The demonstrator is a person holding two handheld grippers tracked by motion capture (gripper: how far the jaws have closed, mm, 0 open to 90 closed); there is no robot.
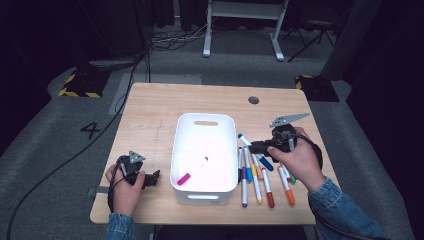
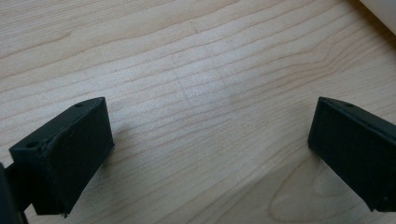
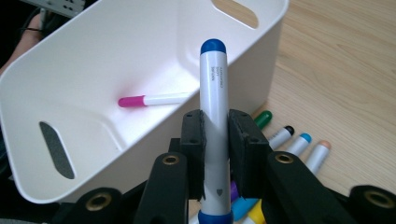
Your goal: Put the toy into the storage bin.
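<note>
A white bin point(image 1: 227, 131) stands mid-table with a pink-capped marker point(image 1: 192, 171) lying inside it; the right gripper view shows the same bin point(image 3: 84, 65) and pink marker point(image 3: 152, 100). My right gripper point(image 1: 255, 147) is shut on a white marker with blue ends point(image 3: 214, 93), held just outside the bin's right wall and pointing toward it. Several loose markers point(image 1: 257, 180) lie in a row on the table under and beside that hand. My left gripper point(image 1: 154, 177) rests low on the table left of the bin. Its jaws stand wide open over bare wood point(image 2: 210, 149).
A round cable hole point(image 1: 254, 100) sits near the table's far right edge. Green point(image 3: 263, 119), black point(image 3: 282, 135), light blue point(image 3: 301, 141) and peach point(image 3: 320, 151) marker tips lie right of the bin. A corner of the bin point(image 2: 380, 11) shows beyond the left gripper.
</note>
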